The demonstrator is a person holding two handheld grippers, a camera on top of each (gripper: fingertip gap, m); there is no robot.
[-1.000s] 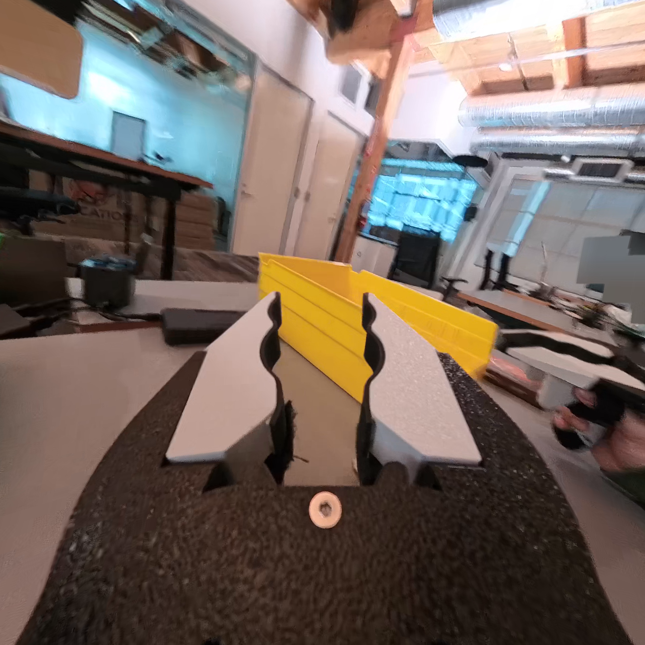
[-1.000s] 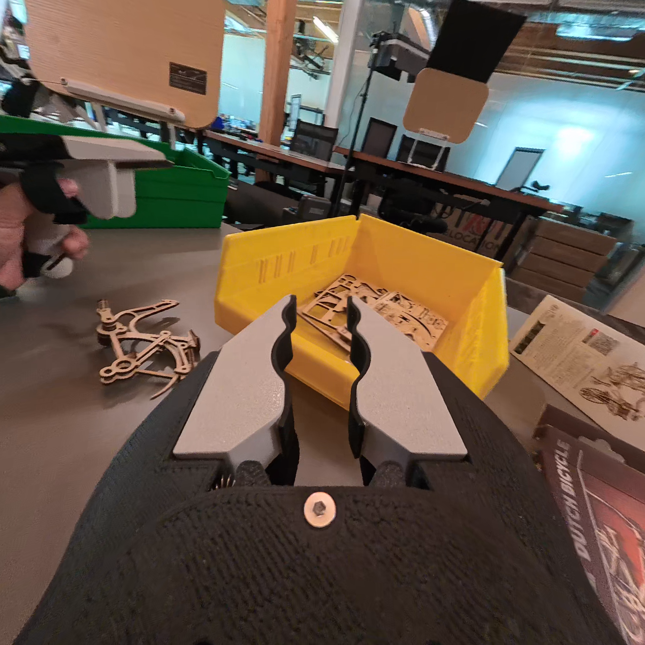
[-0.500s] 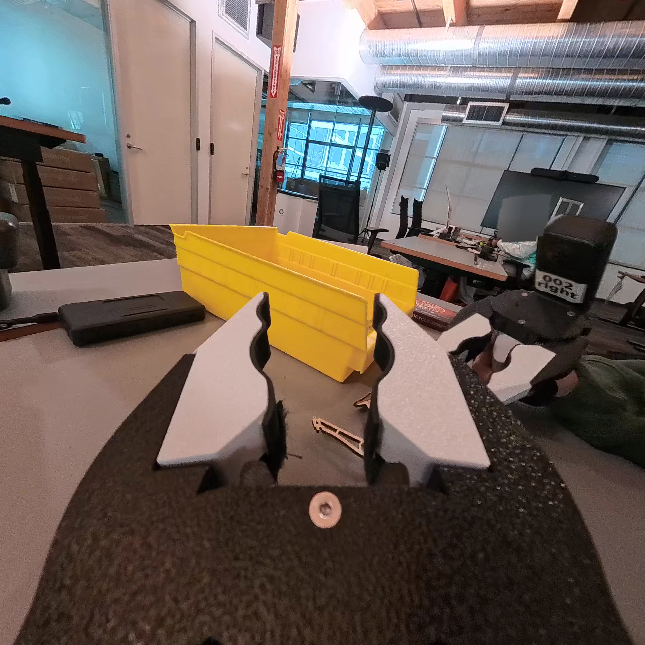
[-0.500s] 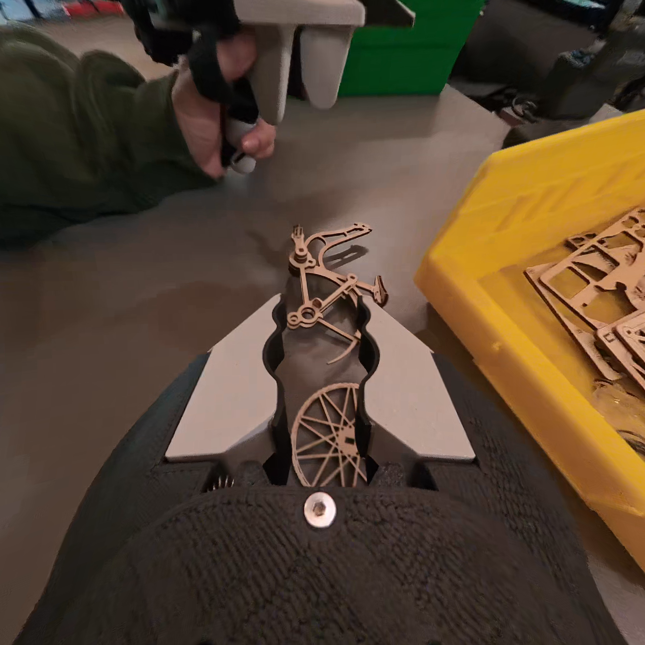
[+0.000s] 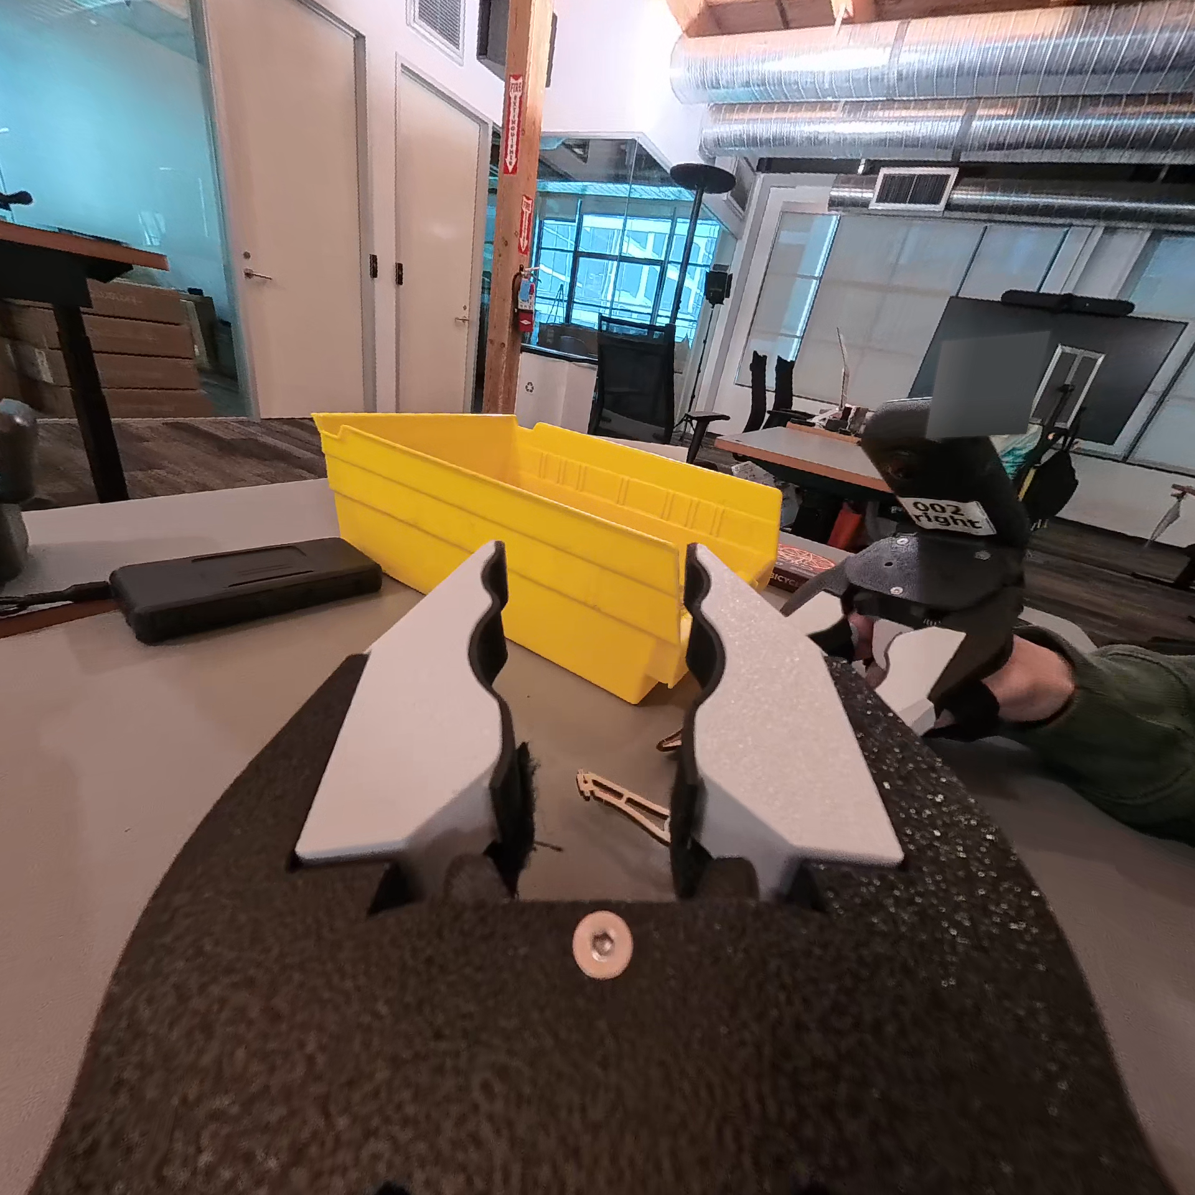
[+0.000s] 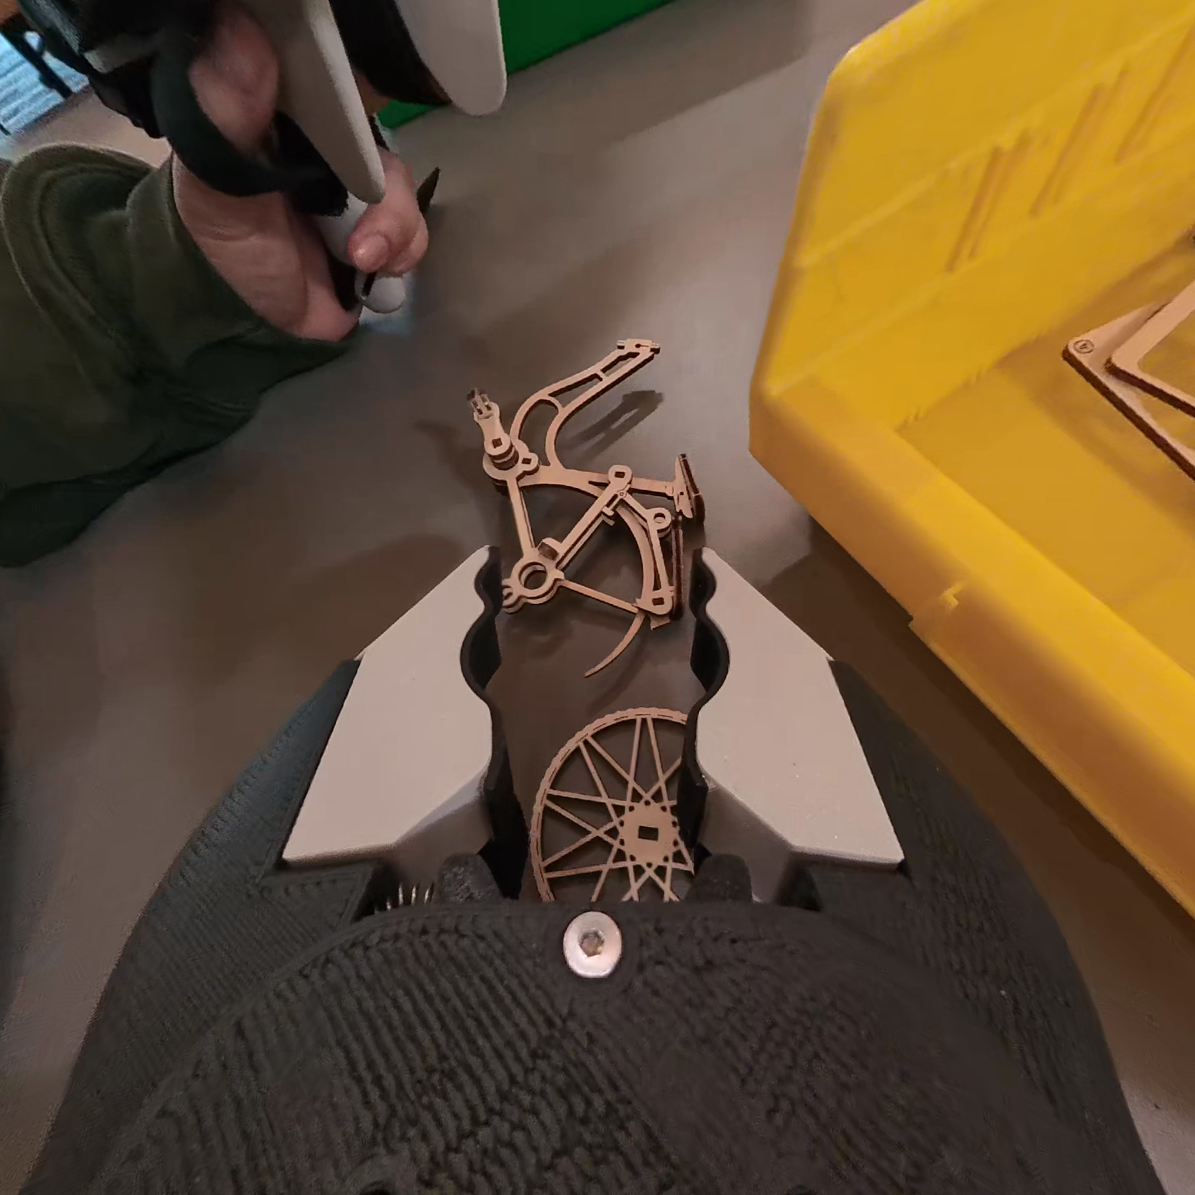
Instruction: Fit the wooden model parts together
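Left gripper [image 5: 592, 585]: jaws spread wide, holding nothing; grey table [image 5: 129, 743] visible through the gap.
Right gripper [image 6: 593, 575]: jaws spread wide, pinching nothing, pointed down at the table.
Bicycle frame [image 6: 582, 517]: wooden, partly assembled, lying flat on the table just past the right fingertips (its lower end sits in the gap, touching neither finger as far as can be told).
Wheel [image 6: 614, 808]: spoked wooden disc, flat on the table between the right fingers near their base; contact with the right finger cannot be told.
Thin wooden strip [image 5: 624, 805]: on the table between the left fingers.
Yellow bin [image 6: 970, 323]: just right of the frame, holding wooden sheets [image 6: 1138, 381].
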